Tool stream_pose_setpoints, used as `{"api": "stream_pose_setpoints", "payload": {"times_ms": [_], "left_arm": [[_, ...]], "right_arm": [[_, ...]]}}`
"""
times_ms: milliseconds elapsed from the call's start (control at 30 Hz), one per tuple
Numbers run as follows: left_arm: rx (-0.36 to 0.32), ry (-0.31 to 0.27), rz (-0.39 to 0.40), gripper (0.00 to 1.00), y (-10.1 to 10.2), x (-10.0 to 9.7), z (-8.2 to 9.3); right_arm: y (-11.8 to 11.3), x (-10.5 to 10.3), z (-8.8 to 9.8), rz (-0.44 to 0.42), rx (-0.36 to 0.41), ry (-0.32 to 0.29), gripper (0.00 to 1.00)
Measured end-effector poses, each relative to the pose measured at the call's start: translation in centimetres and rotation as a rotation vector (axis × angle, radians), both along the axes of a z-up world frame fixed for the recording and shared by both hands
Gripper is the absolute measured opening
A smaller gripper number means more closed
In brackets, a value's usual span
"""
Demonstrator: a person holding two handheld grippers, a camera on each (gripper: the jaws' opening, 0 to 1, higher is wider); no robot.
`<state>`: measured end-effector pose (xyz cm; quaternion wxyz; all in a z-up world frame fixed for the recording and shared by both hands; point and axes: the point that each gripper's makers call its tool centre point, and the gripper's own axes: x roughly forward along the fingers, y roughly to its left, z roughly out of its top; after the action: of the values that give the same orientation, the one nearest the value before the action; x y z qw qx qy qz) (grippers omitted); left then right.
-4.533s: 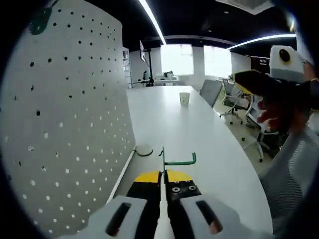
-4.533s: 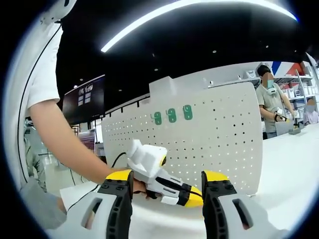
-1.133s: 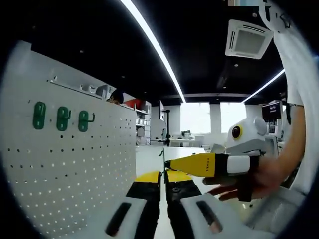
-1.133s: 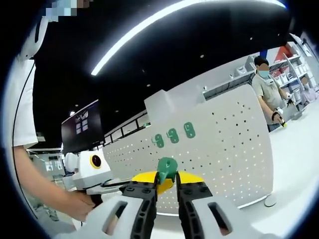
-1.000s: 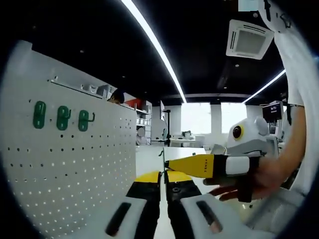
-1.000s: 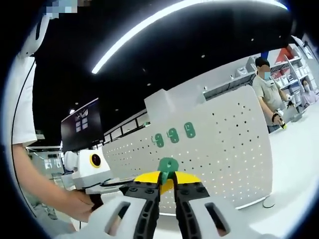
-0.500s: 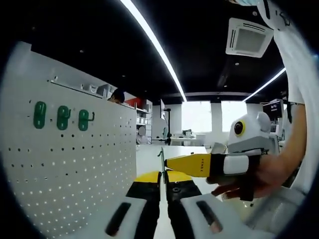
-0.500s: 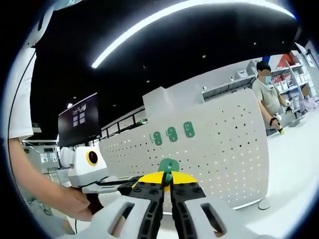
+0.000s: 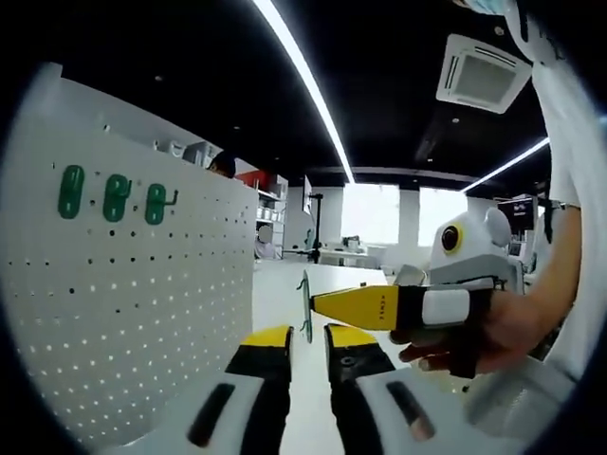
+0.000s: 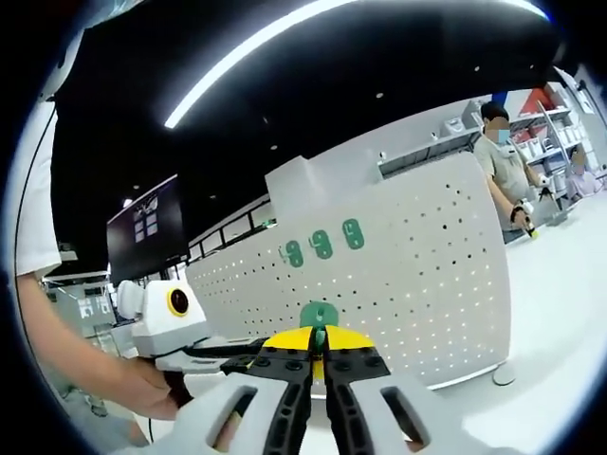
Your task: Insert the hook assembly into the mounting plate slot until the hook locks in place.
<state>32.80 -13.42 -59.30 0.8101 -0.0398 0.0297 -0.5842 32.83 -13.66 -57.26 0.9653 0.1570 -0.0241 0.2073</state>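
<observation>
Three green hook plates [image 10: 322,243] already sit on the white perforated mounting board [image 10: 408,284]. Right gripper [image 10: 318,355] has its fingers pinched on a small green plastic hook assembly [image 10: 317,318] (light, stiff, probably slippery); grip its flat plate. Left gripper [image 9: 305,343] fingers stand parted, holding nothing.

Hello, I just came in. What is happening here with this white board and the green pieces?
A person holds a gripper in each hand in front of an upright white pegboard. The right gripper is shut on a green hook piece, held up facing the board. The left gripper has its jaws open and holds nothing. Three green hooks already hang in a row near the top of the board. The held piece is not yet in the board.
</observation>
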Motion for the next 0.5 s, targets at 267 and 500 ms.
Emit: {"api": "stream_pose_setpoints", "payload": {"times_ms": [267, 500], "left_arm": [[0.043, 0.008, 0.006, 0.52, -0.2, 0.0, -1.2], [0.063, 0.002, 0.012, 0.67, -0.2, 0.0, -1.6]], "right_arm": [[0.1, -0.1, -0.2, 0.005, 0.002, 0.007, 0.00], [0.1, -0.1, -0.4, 0.008, 0.020, 0.022, 0.00]]}}
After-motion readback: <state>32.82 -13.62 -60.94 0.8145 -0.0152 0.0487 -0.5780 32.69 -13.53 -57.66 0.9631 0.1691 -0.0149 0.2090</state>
